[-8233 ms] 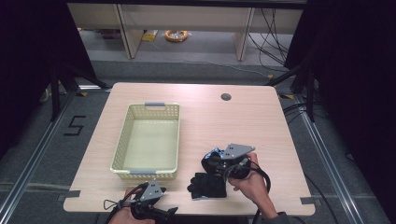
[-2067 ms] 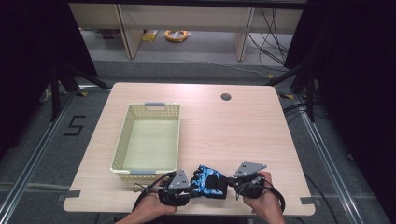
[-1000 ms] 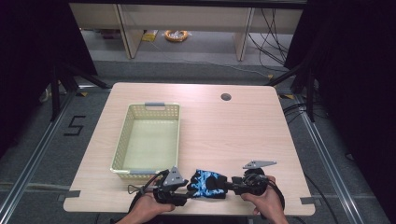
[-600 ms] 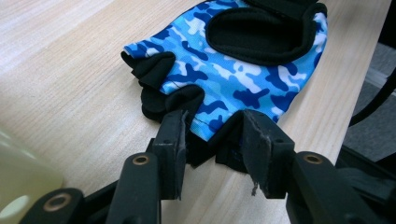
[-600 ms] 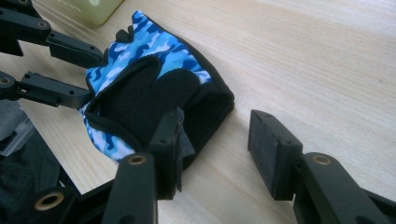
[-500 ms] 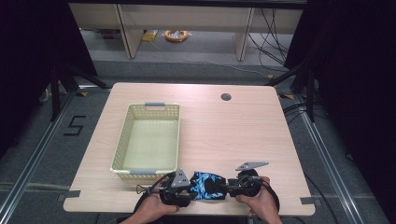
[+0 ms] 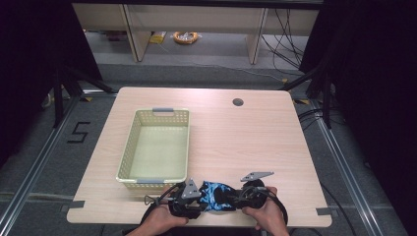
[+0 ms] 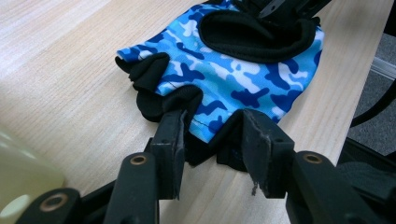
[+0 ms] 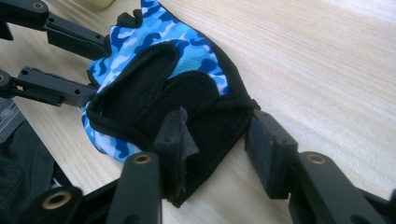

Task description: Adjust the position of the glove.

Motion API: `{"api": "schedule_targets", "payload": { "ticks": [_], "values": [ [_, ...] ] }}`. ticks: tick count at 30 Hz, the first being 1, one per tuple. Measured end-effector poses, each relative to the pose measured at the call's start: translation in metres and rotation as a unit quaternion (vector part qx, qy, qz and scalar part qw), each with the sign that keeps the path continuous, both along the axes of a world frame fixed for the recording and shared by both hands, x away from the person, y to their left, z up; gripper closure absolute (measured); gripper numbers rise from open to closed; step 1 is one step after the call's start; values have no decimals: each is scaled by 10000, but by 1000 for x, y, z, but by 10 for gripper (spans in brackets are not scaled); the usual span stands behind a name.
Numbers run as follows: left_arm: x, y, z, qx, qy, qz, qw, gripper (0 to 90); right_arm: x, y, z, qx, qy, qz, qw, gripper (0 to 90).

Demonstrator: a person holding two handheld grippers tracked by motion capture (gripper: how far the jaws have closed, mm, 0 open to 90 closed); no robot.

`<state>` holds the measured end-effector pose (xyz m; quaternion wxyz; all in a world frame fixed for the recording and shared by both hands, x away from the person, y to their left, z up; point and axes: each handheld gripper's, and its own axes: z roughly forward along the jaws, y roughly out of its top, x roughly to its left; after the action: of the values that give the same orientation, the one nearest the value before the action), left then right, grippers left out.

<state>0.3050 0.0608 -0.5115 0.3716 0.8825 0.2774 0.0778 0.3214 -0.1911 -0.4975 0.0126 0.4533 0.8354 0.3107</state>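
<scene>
The glove (image 7: pixel 215 195), a blue camouflage one with black trim, is lying flat on the table (image 7: pixel 255 142) near its front edge, at about 6 o'clock from the table's middle, and the basket (image 7: pixel 156 147) is standing just at 10 o'clock from it. The two grippers are working on it from opposite ends. The left gripper (image 8: pixel 212 140) is sitting at the finger end: in the left gripper view its jaws are partly open, with the edge of the glove lying between them, and I cannot tell whether they are pinching the cloth or only touching it. The right gripper (image 9: pixel 215 140) is at the cuff end, at 3 o'clock from the glove in the high view; its jaws are also half open, and the black cuff is lying between them, not clamped as far as I can see. I judge that the work is in an early stage: both grippers are placed at the glove, but no firm hold is made. The basket is holding nothing. Closing on the glove, lifting it and probably carrying it to the basket are all remaining.
</scene>
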Motion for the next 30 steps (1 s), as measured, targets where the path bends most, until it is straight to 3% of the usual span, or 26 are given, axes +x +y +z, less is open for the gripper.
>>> {"api": "schedule_targets", "payload": {
  "ticks": [1, 2, 3, 7, 8, 9, 10, 11, 15, 16, 21, 22, 24, 27, 28, 29, 30],
  "values": [
    [0, -1, 0, -53, 35, 4, 10000, 584, 0, 1, -1, -40, -61, -30, 10000, 626],
    [0, 0, 1, 21, 25, -25, 10000, 583, 0, 2, -2, 137, -163, 197, 9996, 652],
    [1, 0, 1, 50, 2, -47, 10000, 582, -2, 3, -2, 161, -179, 96, 9997, 669],
    [0, 0, 2, 65, 51, -174, 9998, 556, -1, 0, -4, 281, -270, 187, 9991, 741],
    [1, 0, 3, 140, 70, -361, 9992, 548, -1, -2, -4, 297, -211, 263, 9990, 801],
    [1, 0, 3, 140, 70, -361, 9992, 543, -1, -2, -4, 297, -211, 263, 9990, 801],
    [2, 1, 5, 321, 65, -552, 9979, 540, -1, -1, -5, 350, -368, 259, 9984, 837],
    [3, 2, 6, 423, 57, -672, 9968, 539, -1, -1, -5, 347, -386, 280, 9983, 841],
    [0, 0, 5, 299, 17, -477, 9984, 565, -1, -2, -5, 356, -359, 290, 9983, 854],
    [0, 0, 6, 334, 10, -603, 9976, 594, -1, -2, -5, 365, -375, 282, 9982, 855],
    [-4, -2, 5, 220, -21, -563, 9982, 752, -1, 1, -6, 387, -468, 272, 9978, 860],
    [-5, -3, 4, 166, 46, -533, 9984, 762, -2, 1, -5, 319, -466, 301, 9980, 863],
    [-6, -2, 4, 181, -63, -480, 9987, 775, -3, 1, -3, 299, -463, 298, 9980, 867],
    [-6, -1, 4, 163, -6, -535, 9984, 793, -2, 1, -3, 284, -522, 328, 9977, 868],
    [-6, -1, 5, 120, -72, -488, 9987, 793, -3, 2, -4, 375, -545, 252, 9975, 868],
    [-7, 0, 5, 111, -14, -422, 9990, 798, -2, 0, -2, 335, -474, 350, 9977, 868],
    [-4, 1, 6, 180, -106, -519, 9984, 805, -3, 0, -1, 442, -641, 230, 9967, 868]
  ]
}}
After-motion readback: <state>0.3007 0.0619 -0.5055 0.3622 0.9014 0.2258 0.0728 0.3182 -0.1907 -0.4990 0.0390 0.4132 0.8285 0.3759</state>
